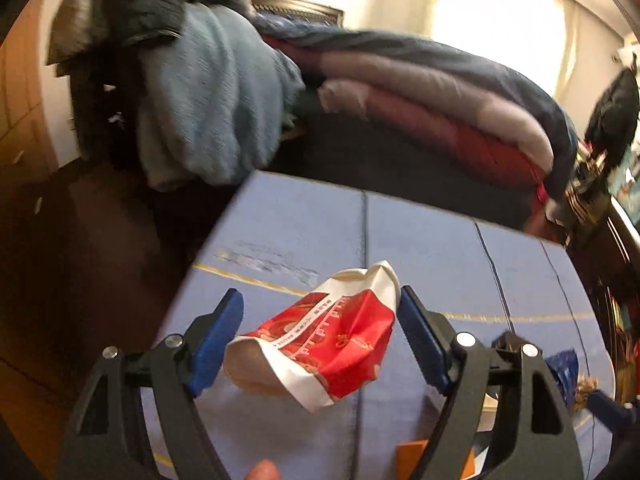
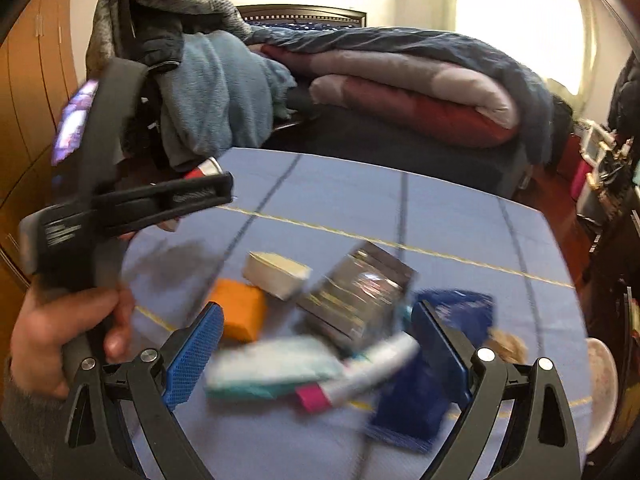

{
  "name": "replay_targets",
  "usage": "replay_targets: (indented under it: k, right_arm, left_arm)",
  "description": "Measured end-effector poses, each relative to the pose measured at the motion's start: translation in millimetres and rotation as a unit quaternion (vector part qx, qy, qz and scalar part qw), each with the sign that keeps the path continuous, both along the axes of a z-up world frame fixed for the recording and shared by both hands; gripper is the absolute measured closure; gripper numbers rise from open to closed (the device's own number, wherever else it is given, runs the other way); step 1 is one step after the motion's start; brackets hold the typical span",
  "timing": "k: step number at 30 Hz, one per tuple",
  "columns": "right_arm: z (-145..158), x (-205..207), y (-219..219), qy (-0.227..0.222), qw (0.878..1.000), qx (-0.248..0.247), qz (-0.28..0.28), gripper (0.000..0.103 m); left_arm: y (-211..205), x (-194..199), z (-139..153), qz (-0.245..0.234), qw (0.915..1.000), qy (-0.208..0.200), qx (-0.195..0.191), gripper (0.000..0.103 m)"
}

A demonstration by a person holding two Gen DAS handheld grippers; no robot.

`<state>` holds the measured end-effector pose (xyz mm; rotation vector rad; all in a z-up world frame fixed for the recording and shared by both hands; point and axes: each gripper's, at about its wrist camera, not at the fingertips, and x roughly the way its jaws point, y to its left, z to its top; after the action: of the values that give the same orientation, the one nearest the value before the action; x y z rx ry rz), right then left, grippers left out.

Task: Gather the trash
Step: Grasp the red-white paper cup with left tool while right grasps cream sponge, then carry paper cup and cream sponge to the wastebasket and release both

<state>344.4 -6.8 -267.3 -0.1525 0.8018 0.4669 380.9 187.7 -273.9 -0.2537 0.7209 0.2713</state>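
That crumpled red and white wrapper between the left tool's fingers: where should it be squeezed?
Across the red and white wrapper's puffed red middle, coming from above and behind as the left tool is. It lies slantwise, ends pointing away, so its narrow waist fits between the blue pads.

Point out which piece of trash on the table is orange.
The orange block, left of the pile beside the white box. The other pieces are silver, teal or dark blue.
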Motion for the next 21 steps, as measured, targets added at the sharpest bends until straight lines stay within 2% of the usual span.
replay_targets:
  k: [4, 6, 10, 11, 12, 21]
  right_arm:
    - [-11.8, 21.9, 24.4, 0.027, 1.0, 0.012, -0.003, 0.014]
    - [-19.7, 32.8, 33.1, 0.045, 0.999, 0.013, -0.01, 0.026]
    - [-30.5, 46.3, 38.9, 0.071, 0.997, 0.022, -0.028, 0.041]
    - [-30.8, 44.3, 37.7, 0.067, 0.997, 0.02, -0.03, 0.054]
    - [-30.7, 43.4, 38.3, 0.065, 0.997, 0.018, -0.031, 0.06]
    - [-14.8, 32.1, 21.1, 0.044, 0.998, 0.033, -0.034, 0.06]
  left_arm:
    - [10.2, -8.2, 8.2, 0.011, 0.9999, -0.009, 0.007, 0.024]
    - [11.7, -10.9, 9.1, 0.012, 0.9998, -0.011, 0.012, 0.024]
    - [13.4, -13.2, 9.9, 0.009, 0.9998, -0.013, 0.015, 0.023]
    - [13.9, -13.6, 9.9, 0.009, 0.9998, -0.014, 0.014, 0.023]
    - [15.0, -13.7, 9.8, 0.008, 0.9998, -0.015, 0.013, 0.023]
    - [4.7, -23.7, 17.1, 0.004, 0.9996, -0.022, 0.019, 0.023]
